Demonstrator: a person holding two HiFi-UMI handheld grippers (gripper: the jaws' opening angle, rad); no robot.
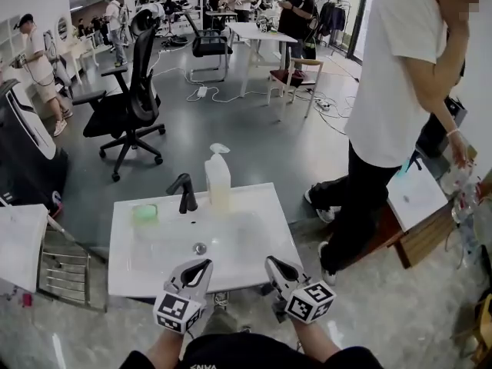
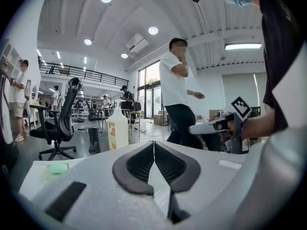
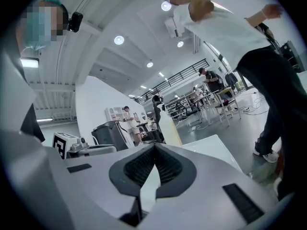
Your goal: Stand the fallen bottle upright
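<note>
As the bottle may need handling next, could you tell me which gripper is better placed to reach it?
Probably left: the left gripper sits slightly nearer the upright bottle than the right gripper. Both are shut, so either must open.

White sink (image 1: 123,279) — blk faucet (image 1: 185,194), green block (image 1: 144,213), whitish bottle (image 1: 217,180).

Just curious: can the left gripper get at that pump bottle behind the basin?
Probably yes: only bare basin lies between the left gripper and the pump bottle; the faucet stands beside it.
</note>
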